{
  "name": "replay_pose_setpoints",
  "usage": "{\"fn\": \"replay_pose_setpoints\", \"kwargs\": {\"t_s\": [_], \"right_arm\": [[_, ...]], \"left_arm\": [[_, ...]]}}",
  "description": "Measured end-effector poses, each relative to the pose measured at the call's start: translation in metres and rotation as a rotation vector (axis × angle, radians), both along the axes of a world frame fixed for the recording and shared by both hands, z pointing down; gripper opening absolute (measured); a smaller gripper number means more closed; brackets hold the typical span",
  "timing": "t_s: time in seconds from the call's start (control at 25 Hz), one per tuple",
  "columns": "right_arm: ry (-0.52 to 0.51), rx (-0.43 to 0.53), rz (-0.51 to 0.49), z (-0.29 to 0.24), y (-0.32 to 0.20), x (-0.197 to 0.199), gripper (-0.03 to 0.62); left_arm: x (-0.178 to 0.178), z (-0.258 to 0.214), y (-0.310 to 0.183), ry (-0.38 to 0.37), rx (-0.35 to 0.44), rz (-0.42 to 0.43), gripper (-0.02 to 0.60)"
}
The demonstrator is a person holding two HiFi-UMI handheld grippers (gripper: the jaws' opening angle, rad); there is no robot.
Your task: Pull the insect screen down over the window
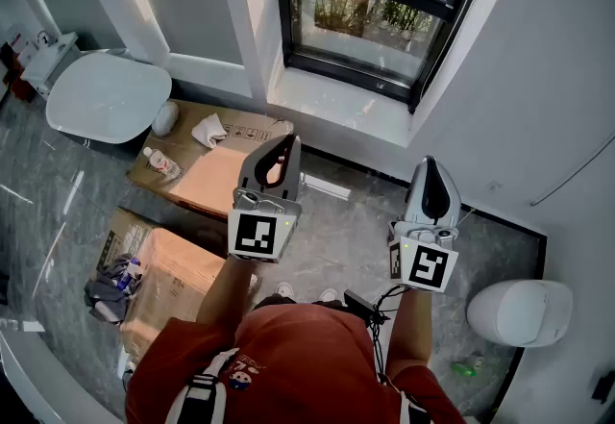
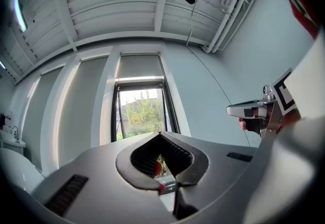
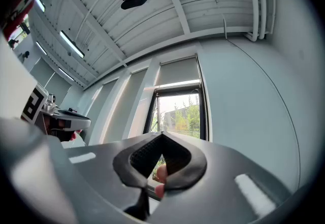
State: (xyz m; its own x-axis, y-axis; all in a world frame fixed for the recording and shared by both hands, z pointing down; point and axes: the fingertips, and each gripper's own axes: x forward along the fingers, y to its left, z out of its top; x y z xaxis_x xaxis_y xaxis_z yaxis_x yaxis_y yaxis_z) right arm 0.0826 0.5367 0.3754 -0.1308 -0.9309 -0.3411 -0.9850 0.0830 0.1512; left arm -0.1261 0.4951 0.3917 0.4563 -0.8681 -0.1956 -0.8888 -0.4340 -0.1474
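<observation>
The black-framed window [image 1: 370, 13] is set in the far wall, with greenery behind its glass. In the left gripper view the window [image 2: 142, 111] shows ahead, and a pale grey panel [image 2: 138, 67] fills the top of its opening. That panel [image 3: 177, 73] appears in the right gripper view too. My left gripper [image 1: 285, 140] is raised in front of me, shut and holding nothing. My right gripper [image 1: 430, 164] hangs beside it to the right, also shut and empty. Both point toward the window and are well short of it. No part of the window is touched.
A white sill [image 1: 336, 105] runs under the window. A white toilet [image 1: 106, 97] stands at the left, flattened cardboard [image 1: 216, 172] with a bottle [image 1: 161, 162] lies on the floor, and a box [image 1: 163, 283] sits nearer me. A white round fixture [image 1: 519, 311] is at the right.
</observation>
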Motion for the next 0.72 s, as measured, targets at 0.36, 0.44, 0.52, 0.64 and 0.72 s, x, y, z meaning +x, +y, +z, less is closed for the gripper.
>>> {"fn": "replay_pose_setpoints", "kwargs": {"t_s": [0.36,0.44,0.52,0.64,0.72], "right_arm": [[-0.011,-0.011,0.014,0.009,0.003,0.033,0.009],[-0.003,-0.019,0.016,0.012,0.005,0.040,0.009],[-0.001,-0.024,0.008,0.015,0.007,0.047,0.009],[-0.009,-0.024,-0.013,0.019,0.008,0.058,0.009],[-0.014,-0.026,-0.028,0.022,0.007,0.063,0.009]], "left_arm": [[0.033,0.006,0.005,-0.008,-0.019,-0.003,0.006],[0.043,0.008,0.005,-0.012,-0.027,-0.001,0.006],[0.054,0.010,0.006,-0.016,-0.032,-0.001,0.006],[0.069,0.014,0.009,-0.014,-0.041,-0.005,0.006],[0.075,0.015,0.010,-0.008,-0.038,-0.012,0.006]]}}
